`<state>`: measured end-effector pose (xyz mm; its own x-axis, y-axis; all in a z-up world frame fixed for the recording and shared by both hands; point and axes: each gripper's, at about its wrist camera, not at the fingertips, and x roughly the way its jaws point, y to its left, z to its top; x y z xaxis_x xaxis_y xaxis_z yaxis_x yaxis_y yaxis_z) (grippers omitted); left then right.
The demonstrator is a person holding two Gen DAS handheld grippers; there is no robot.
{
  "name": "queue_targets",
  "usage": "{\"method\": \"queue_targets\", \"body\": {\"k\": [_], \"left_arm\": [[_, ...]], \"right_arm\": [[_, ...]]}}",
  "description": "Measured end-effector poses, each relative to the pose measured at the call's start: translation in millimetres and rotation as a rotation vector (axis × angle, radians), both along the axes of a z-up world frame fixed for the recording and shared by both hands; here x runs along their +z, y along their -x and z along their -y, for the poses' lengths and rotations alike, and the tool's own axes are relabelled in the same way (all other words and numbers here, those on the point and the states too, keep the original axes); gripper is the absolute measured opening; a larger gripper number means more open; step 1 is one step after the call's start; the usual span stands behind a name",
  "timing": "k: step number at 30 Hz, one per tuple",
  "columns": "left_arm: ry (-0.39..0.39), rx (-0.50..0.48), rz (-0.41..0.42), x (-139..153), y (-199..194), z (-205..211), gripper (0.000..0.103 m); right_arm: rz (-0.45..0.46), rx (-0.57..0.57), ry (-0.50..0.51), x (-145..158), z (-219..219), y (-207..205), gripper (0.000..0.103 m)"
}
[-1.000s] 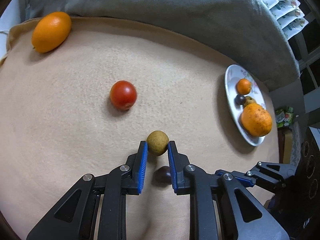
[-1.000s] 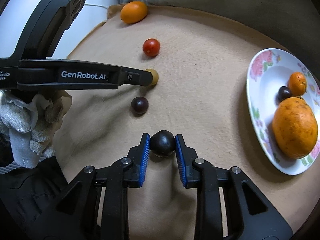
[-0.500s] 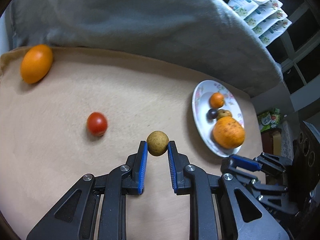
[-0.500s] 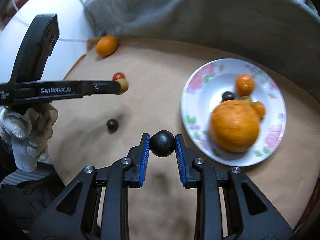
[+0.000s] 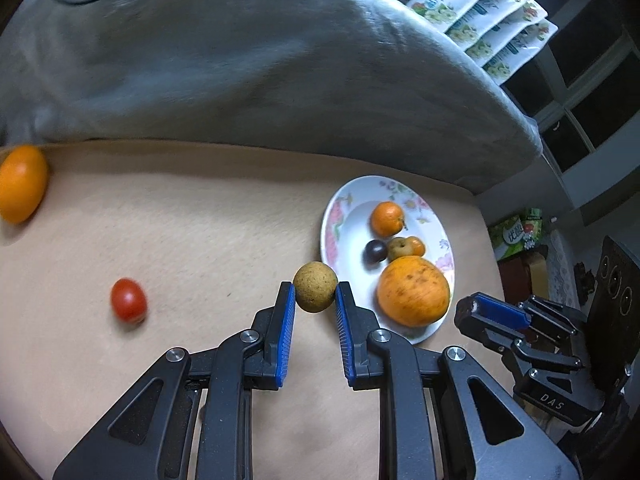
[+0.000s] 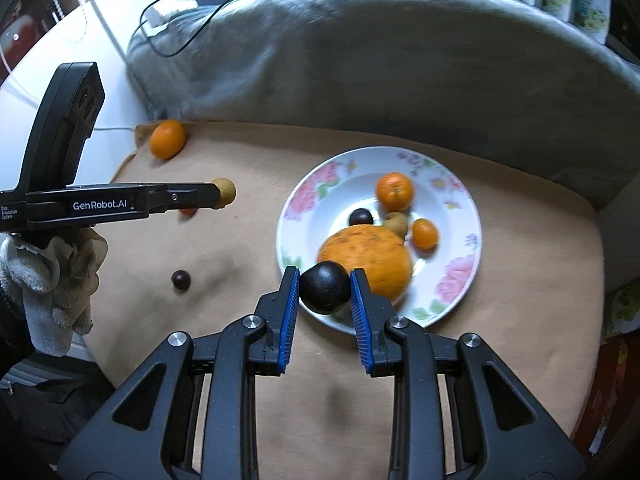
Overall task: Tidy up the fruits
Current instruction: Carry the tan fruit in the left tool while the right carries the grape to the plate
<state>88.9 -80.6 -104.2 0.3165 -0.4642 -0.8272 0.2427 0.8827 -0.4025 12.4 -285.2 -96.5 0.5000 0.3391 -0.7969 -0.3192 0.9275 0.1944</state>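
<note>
My left gripper (image 5: 315, 298) is shut on a round tan fruit (image 5: 315, 286), held above the beige cloth just left of the floral plate (image 5: 344, 208). My right gripper (image 6: 325, 292) is shut on a dark round fruit (image 6: 325, 288), held over the near rim of the plate (image 6: 460, 200). The plate holds a big orange (image 6: 368, 256), small oranges, a dark plum (image 6: 361, 216) and a tan fruit. A red tomato (image 5: 128, 300), an orange (image 5: 20, 188) and a small dark fruit (image 6: 181, 279) lie on the cloth.
A grey blanket (image 5: 240, 60) is heaped along the far edge of the cloth. Snack packets (image 5: 488, 12) stand at the back right. The left gripper (image 6: 222, 197) and a gloved hand (image 6: 52, 272) show at the left of the right wrist view.
Both grippers lifted their fruits off the cloth and moved toward the plate. The right gripper now hangs over the plate's near rim; the left is beside its left edge.
</note>
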Motion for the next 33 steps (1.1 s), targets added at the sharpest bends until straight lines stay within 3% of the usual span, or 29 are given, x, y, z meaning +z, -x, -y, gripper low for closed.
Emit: {"method": "queue_targets", "body": {"k": [15, 33], "left_arm": [[-0.006, -0.057, 0.014, 4, -17, 34, 0.019], [-0.074, -0.098, 0.041, 6, -27, 60, 0.019]], "right_arm": [[-0.001, -0.092, 0.002, -3, 40, -14, 0.027], [-0.046, -0.119, -0.041, -20, 59, -38, 0.027]]}}
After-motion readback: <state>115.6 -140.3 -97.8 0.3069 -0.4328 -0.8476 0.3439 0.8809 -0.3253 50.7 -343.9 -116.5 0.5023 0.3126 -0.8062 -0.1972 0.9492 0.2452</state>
